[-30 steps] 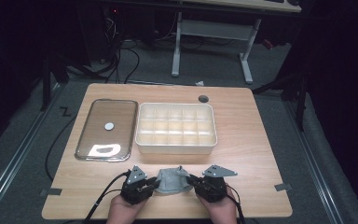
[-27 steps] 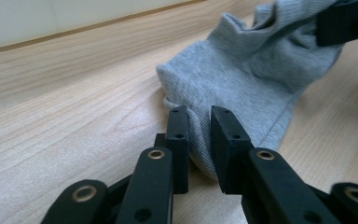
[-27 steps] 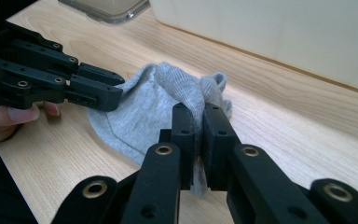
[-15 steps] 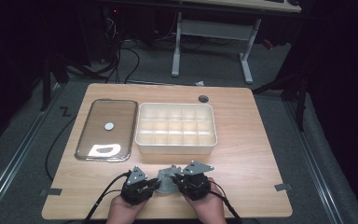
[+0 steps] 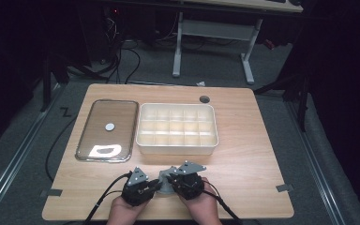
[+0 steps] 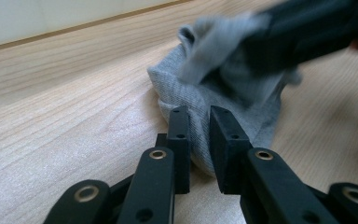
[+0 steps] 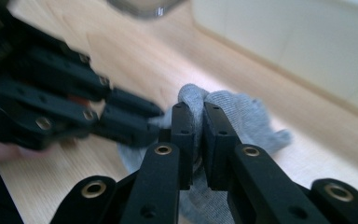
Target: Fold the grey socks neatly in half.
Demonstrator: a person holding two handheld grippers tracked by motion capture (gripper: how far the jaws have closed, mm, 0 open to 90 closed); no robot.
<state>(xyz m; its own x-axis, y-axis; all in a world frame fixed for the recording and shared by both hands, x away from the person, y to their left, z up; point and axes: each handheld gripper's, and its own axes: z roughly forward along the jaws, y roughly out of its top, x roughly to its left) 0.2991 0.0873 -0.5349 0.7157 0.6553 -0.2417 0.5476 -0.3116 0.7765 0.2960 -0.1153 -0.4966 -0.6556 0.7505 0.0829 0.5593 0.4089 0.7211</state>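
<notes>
A small grey cloth (image 5: 165, 183) lies bunched on the wooden table near its front edge, between my two grippers. My left gripper (image 5: 156, 186) pinches one end; in the left gripper view its jaws (image 6: 199, 117) press on a fold of the cloth (image 6: 242, 93). My right gripper (image 5: 170, 180) comes from the right, close against the left one. In the right gripper view its jaws (image 7: 198, 111) are shut on a raised fold of the cloth (image 7: 244, 116), with the left gripper (image 7: 135, 116) just beside it. The right gripper (image 6: 303, 32) shows blurred over the cloth.
A white box (image 5: 177, 147) with several compartments stands in the middle of the table. To its left lies a flat transparent lid (image 5: 101, 117) with a white knob. A round cable hole (image 5: 205, 99) is behind the box. Bare wood lies to the right of the hands.
My right gripper has moved left toward the left gripper, carrying its end of the cloth. The cloth, spread between them before, is now bunched up. The left gripper has stayed put.
</notes>
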